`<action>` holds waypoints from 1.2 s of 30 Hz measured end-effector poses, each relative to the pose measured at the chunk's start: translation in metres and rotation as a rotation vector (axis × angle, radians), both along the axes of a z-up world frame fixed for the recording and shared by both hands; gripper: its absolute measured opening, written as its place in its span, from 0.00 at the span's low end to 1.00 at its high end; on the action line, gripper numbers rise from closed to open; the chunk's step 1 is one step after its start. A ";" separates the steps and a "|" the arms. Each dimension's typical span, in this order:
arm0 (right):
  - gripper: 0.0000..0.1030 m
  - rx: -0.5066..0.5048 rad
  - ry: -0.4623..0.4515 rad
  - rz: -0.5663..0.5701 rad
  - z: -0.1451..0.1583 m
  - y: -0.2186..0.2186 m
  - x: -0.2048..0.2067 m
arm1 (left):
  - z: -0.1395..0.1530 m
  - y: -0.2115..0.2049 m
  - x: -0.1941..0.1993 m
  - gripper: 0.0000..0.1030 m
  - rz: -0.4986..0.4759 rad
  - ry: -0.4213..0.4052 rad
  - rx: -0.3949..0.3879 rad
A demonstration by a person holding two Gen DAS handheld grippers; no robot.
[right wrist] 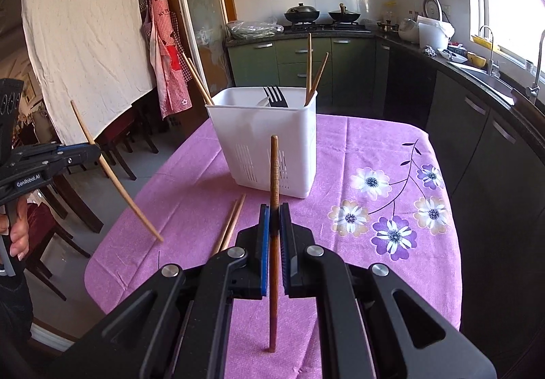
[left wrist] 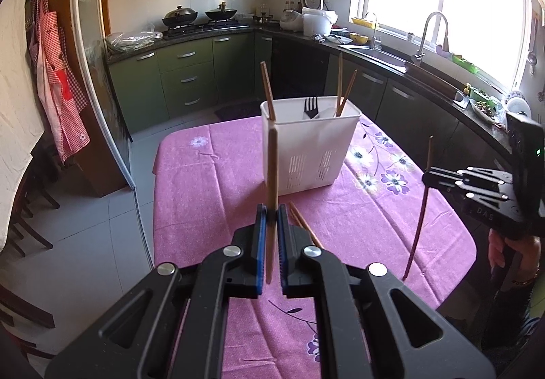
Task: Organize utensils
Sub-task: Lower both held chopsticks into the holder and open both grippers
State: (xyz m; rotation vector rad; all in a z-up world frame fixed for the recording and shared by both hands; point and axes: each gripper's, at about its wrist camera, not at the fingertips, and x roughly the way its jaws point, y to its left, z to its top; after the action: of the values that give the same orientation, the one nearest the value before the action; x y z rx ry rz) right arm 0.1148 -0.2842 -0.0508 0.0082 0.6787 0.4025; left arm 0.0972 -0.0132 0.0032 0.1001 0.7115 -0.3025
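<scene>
A white utensil caddy [left wrist: 306, 147] [right wrist: 262, 144] stands mid-table, holding a black fork [left wrist: 310, 106] [right wrist: 277, 96] and a few upright chopsticks [left wrist: 268, 89] [right wrist: 309, 65]. My left gripper [left wrist: 271, 210] [right wrist: 97, 151] is shut on a pale wooden chopstick [left wrist: 272, 168] [right wrist: 112, 171], held above the cloth short of the caddy. My right gripper [right wrist: 274, 208] [left wrist: 429, 176] is shut on a dark brown chopstick [right wrist: 274, 174] [left wrist: 420, 208], upright and also short of the caddy. Two loose chopsticks [left wrist: 305, 225] [right wrist: 231, 222] lie on the table between the grippers.
The table wears a purple floral cloth [left wrist: 211, 181] [right wrist: 374, 147]. Dark wooden chairs [right wrist: 68, 195] stand off its left side. Green cabinets and a dark counter with a sink [left wrist: 381, 53] run behind and to the right. A person's hand [right wrist: 17, 236] holds the left gripper's handle.
</scene>
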 end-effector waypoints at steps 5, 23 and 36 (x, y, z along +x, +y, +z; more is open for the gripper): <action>0.06 0.006 0.001 -0.005 -0.001 -0.002 0.004 | 0.030 -0.011 0.012 0.06 -0.044 -0.002 -0.015; 0.06 0.049 0.008 0.022 -0.004 -0.010 0.015 | 0.149 -0.075 0.096 0.06 -0.071 -0.173 -0.011; 0.06 0.093 -0.030 0.039 0.018 -0.018 0.010 | 0.076 -0.082 0.151 0.06 -0.039 -0.007 0.050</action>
State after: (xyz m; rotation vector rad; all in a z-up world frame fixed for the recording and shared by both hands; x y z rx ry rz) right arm 0.1245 -0.3022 -0.0329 0.0772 0.6312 0.4706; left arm 0.2478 -0.0952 0.0789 0.1628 0.7108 -0.3214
